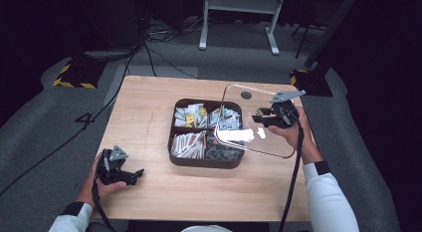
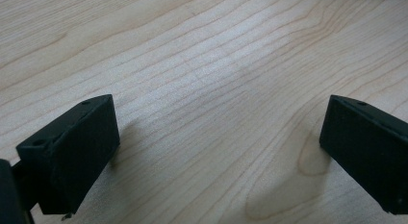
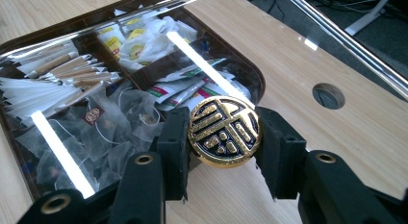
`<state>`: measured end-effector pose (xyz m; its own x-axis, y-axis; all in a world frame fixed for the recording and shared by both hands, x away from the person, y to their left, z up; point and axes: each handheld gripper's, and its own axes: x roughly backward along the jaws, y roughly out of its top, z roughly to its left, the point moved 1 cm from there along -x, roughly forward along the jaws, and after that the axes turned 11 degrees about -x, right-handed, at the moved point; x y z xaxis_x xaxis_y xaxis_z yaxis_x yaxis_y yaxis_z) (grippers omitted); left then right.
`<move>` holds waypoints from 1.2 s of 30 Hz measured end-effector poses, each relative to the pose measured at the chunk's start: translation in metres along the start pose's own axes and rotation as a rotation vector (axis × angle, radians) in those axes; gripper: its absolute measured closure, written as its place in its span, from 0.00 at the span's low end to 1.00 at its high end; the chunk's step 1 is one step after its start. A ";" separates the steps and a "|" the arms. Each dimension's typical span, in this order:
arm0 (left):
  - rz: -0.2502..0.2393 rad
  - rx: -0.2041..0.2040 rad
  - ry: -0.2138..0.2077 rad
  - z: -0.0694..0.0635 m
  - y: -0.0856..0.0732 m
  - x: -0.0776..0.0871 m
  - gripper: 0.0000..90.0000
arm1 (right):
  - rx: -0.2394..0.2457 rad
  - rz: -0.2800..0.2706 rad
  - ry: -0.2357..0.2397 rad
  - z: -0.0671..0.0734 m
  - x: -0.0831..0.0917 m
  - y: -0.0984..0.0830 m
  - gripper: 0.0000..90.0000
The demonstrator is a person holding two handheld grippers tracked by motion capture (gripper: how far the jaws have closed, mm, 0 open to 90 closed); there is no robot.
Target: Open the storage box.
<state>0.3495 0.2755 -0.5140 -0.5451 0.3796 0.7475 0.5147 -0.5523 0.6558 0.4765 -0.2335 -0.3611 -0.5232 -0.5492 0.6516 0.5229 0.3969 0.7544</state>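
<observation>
A dark brown four-part tray [image 1: 204, 165] sits mid-table, holding sachets, sugar sticks [image 1: 188, 144] and tea bags [image 1: 224, 151]. Its clear lid [image 1: 271, 142] hangs tilted over the tray's right side and the table beyond. My right gripper [image 1: 261, 114] is shut on the lid's round gold knob [image 3: 223, 132], one black jaw on each side of it. Through the lid I see the tray [image 3: 257, 77] and its packets. My left gripper [image 1: 133, 175] rests at the table's front left, open; in the left gripper view its jaws stand wide apart [image 2: 219, 152] over bare wood.
A round cable hole [image 1: 246, 95] lies in the table behind the tray, also visible as the hole [image 3: 328, 95]. Cables trail from both grippers off the front edge. Beyond the table are grey carpet, floor cables and a white desk frame [image 1: 239, 13].
</observation>
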 end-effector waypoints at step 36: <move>0.000 0.000 0.000 0.000 0.000 0.000 0.01 | -0.140 0.024 -0.124 -0.068 0.033 -0.064 0.65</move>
<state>0.3494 0.2755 -0.5139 -0.5449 0.3797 0.7476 0.5149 -0.5522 0.6557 0.4715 -0.3268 -0.3931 -0.5839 -0.4424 0.6807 0.6203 0.2979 0.7256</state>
